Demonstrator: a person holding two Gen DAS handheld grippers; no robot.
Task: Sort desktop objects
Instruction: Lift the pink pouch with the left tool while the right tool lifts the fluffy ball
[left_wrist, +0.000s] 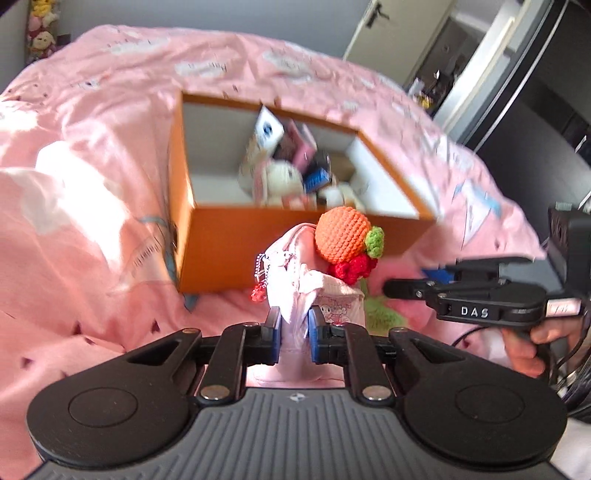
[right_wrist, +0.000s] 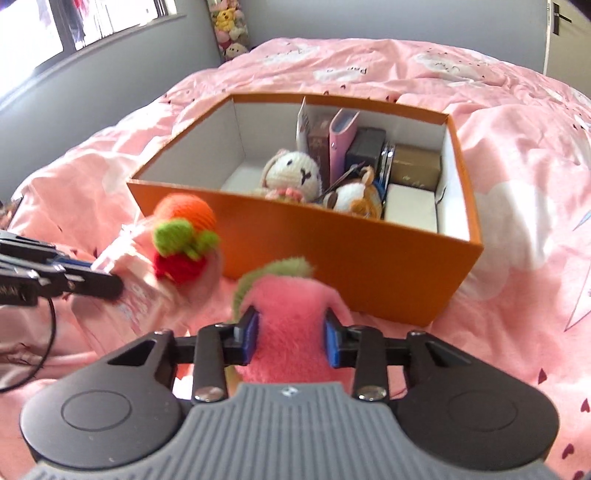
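Sorting in progress, both grippers loaded. Left wrist view: the left gripper (left_wrist: 293, 334), at lower centre, is clamped on a pale pink pouch (left_wrist: 314, 295); its blue pads (left_wrist: 316, 338) press the fabric from both sides. A bead chain (left_wrist: 260, 271) hangs at the pouch's left, and crocheted charms (left_wrist: 345, 243) (orange, green, red) sit at its top, overlapping the near wall of the orange box (left_wrist: 221, 251). The right gripper (left_wrist: 406, 288) enters from the right edge, with a hand (left_wrist: 535, 343) on its grip.

Right wrist view: the right gripper (right_wrist: 290, 338), at lower centre, is clamped on a pink plush (right_wrist: 291, 325) with a green tuft, which bulges between the pads. The pouch (right_wrist: 147, 280) and its charms (right_wrist: 184, 236) appear blurred at centre left, just before the box (right_wrist: 369, 258). The left gripper (right_wrist: 92, 282) reaches in from the left edge.

The box lies on a pink quilt (right_wrist: 517, 147). Its right half already holds a white knitted doll (right_wrist: 293, 173), a brown-and-white toy (right_wrist: 360, 197) and several small cartons (right_wrist: 413, 162) standing upright; its left half is bare. Judged stage: most items are stowed, while the pouch and plush are carried short of the box and not yet placed. No other loose item shows on the quilt.
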